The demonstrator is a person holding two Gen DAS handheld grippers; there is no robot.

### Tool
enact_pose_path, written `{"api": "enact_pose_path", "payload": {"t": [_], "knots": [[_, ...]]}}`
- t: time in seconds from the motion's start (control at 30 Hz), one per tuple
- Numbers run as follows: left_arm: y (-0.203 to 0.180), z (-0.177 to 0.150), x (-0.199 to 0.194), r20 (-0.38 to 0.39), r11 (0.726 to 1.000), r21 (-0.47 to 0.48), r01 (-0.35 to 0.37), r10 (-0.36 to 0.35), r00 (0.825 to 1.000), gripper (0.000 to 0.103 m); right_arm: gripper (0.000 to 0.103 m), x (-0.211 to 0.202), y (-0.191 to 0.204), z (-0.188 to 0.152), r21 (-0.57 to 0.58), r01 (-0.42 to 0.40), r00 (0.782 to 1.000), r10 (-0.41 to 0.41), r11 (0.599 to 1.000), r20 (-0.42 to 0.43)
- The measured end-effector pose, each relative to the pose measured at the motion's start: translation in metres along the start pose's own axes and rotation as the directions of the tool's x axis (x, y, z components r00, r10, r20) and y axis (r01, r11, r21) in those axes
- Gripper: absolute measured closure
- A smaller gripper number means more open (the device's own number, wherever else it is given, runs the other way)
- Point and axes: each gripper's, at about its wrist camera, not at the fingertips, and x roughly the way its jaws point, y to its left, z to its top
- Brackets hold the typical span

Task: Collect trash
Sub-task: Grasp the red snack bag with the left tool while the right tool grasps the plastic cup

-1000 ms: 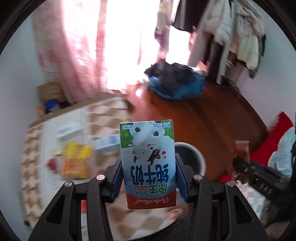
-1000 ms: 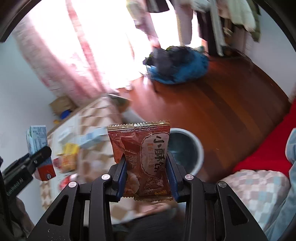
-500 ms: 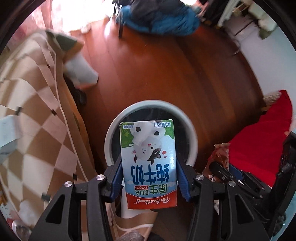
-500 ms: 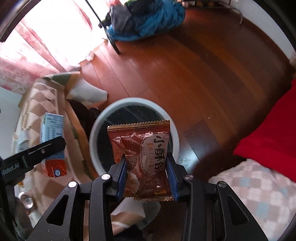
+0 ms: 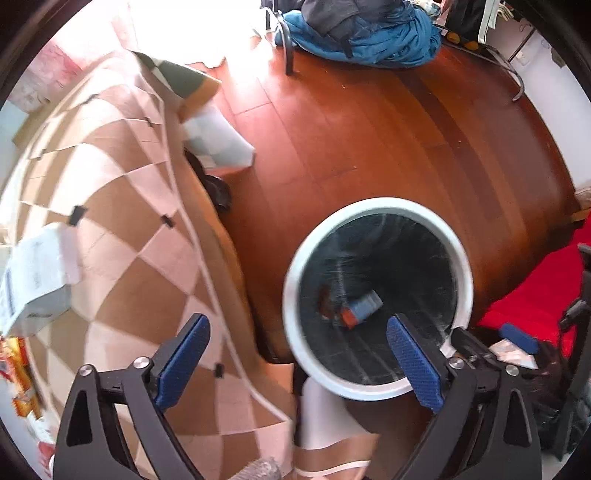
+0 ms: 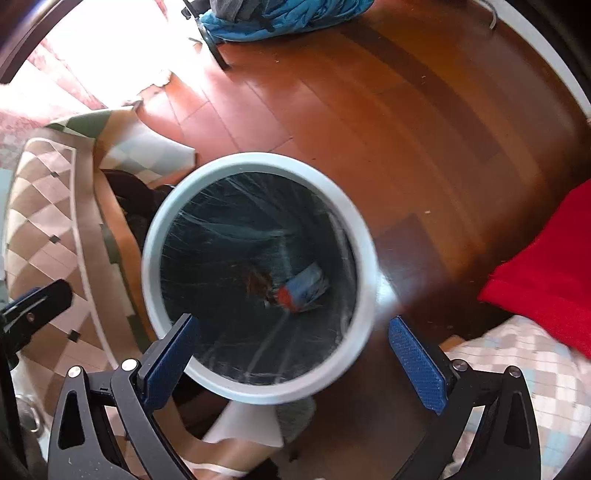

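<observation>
A round bin with a pale rim (image 5: 373, 206) (image 6: 258, 160) and a dark liner stands on the wooden floor below both grippers. The milk carton (image 5: 360, 312) (image 6: 304, 286) lies at its bottom, blurred. The brown snack packet (image 5: 327, 304) (image 6: 258, 282) lies beside it on the left. My left gripper (image 5: 299, 345) is open and empty over the bin's near left rim. My right gripper (image 6: 293, 341) is open and empty over the bin's near edge. The right gripper's blue pad (image 5: 519, 338) shows at the left wrist view's right edge.
A table with a brown and cream checked cloth (image 5: 110, 229) (image 6: 40, 229) stands left of the bin, with a white packet (image 5: 37, 273) on it. Blue and dark clothes (image 5: 365, 33) lie far across the floor. Red fabric (image 6: 546, 266) and a checked blanket (image 6: 535, 373) lie at the right.
Both grippers opened over the bin. The milk carton and the snack packet dropped out of them and now lie at the bin's bottom.
</observation>
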Motion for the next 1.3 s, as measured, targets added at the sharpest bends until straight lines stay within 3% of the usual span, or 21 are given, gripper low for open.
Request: {"api": "enact_pose_path", "payload": {"t": [0.17,0.5,0.9,1.1,1.2,1.3], "knots": [[0.005,-0.016,-0.014,0.020,1.000,0.004,-0.029,0.029,0.999,0.003,0.000,-0.022,-0.002,-0.012,-0.013,0.060,0.998,-0.060,0.998,0.017],[0.005,-0.045,-0.073,0.105,1.000,0.014,-0.017,0.016,0.994,0.003,0.000,-0.099,0.010,-0.041,-0.035,0.081,0.991,-0.077,0.996,0.106],[0.025,-0.081,-0.183,0.275,1.000,0.007,0.015,-0.016,0.961,0.003,0.000,-0.220,0.031,-0.080,-0.022,0.050,0.961,-0.042,0.998,0.275],[0.076,-0.102,-0.238,0.360,0.998,-0.054,0.043,-0.020,0.933,0.003,0.000,-0.279,0.082,-0.105,-0.095,-0.055,0.937,0.085,0.994,0.338],[0.127,-0.124,-0.249,0.380,0.991,-0.131,0.022,0.030,0.924,0.003,0.000,-0.288,0.118,-0.119,-0.154,-0.103,0.936,0.149,0.983,0.320],[0.179,-0.147,-0.241,0.356,0.975,-0.221,-0.023,0.103,0.929,0.003,0.000,-0.274,0.164,-0.134,-0.223,-0.124,0.943,0.185,0.967,0.277]]}}
